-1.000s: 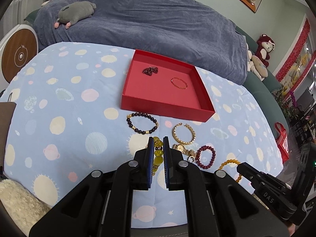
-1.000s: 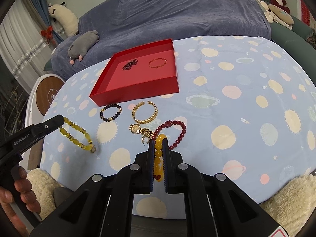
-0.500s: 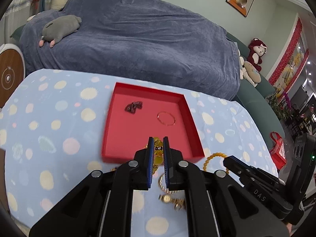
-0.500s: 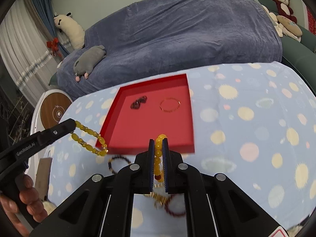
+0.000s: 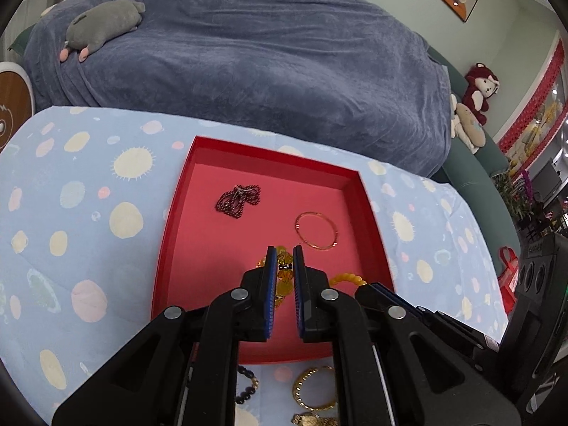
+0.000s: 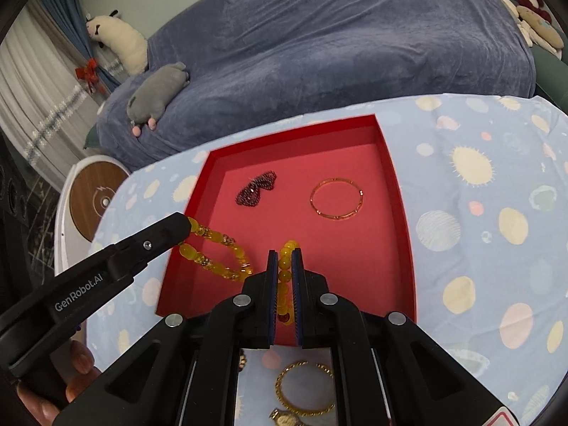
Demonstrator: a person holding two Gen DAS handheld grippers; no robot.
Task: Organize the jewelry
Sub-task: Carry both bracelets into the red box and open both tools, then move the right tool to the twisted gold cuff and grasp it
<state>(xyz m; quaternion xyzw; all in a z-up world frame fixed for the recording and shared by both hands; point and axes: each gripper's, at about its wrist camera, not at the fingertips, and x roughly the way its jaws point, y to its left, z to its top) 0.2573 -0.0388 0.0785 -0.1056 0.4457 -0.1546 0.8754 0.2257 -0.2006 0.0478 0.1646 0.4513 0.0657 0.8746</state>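
The left claw (image 5: 284,266) is clenched on a yellow bead bracelet (image 6: 216,252) and holds it over the near part of the red tray (image 6: 399,206). The right claw (image 6: 283,266) grips an orange bead bracelet (image 6: 284,277) above the tray's front edge. A thin gold bangle (image 6: 336,198) and a dark bead chain (image 6: 256,189) lie inside the tray, and a gold chain bracelet (image 6: 301,390) lies on the table (image 6: 497,248) just in front of it.
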